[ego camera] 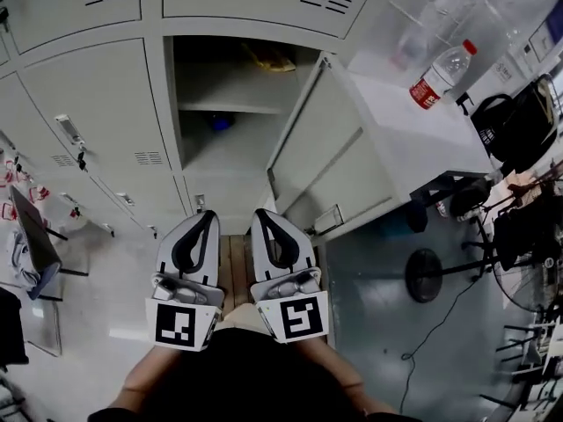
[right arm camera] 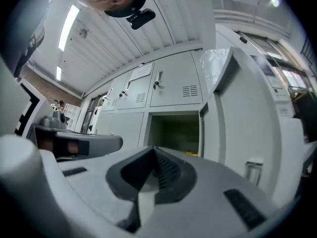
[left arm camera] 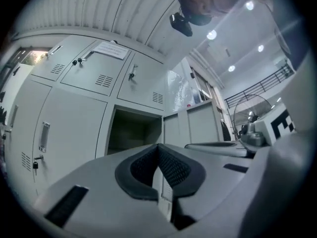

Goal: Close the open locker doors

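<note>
Both empty, jaws pressed together: left claw, right claw. The open locker door stood ahead-right, swung out from its locker, long axis upright. The right claw was nearer.

One open locker door, two hand-held grippers, one plastic bottle, one standing fan.

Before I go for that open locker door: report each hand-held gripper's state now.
Left hand-held gripper: closed, holding nothing.
Right hand-held gripper: closed, holding nothing.
</note>
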Motion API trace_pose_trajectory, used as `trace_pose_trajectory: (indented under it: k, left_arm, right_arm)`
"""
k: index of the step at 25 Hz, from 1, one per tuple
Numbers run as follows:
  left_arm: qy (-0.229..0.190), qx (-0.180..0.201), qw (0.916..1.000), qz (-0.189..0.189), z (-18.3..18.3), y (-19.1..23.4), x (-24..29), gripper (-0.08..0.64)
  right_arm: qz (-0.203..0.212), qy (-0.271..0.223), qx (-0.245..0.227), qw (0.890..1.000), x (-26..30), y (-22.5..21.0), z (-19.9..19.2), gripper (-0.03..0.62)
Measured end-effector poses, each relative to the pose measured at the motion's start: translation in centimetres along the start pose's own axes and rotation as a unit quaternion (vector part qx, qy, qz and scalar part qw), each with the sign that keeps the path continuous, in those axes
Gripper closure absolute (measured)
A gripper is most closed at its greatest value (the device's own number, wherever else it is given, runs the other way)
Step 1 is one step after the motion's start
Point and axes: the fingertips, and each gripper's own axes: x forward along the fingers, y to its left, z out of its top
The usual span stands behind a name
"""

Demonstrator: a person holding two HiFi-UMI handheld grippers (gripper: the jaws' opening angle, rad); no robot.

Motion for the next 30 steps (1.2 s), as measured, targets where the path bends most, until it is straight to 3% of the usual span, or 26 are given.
trace_pose_trajectory:
  k: [4, 9, 22, 30]
  left_arm:
    - [0.035, -0.012, 0.9992, 0.015, 1.2, -3.5, -0.1, 0.560]
    - [0.028, 0.007, 0.9996, 0.005, 2.9, -6.4, -0.1, 0.560]
    - [0.052, 0.008, 0.9981, -0.033, 0.1, -11.7, 0.6, 0.560]
    - [0.068, 0.020, 0.9958, -0.058, -1.2, -14.2, 2.2, 0.560]
  right_arm:
    - [0.015, 0.002, 0.006, 1.000, -2.7, -2.2, 1.9, 0.592]
    - [0.009, -0.002, 0.012, 1.000, -5.3, -3.6, 2.9, 0.592]
    - [-0.027, 0.000, -0.003, 1.000, -10.5, -7.9, 1.3, 0.592]
    - [-0.010, 0.010, 0.044, 0.999, -11.4, -10.5, -0.8, 0.572]
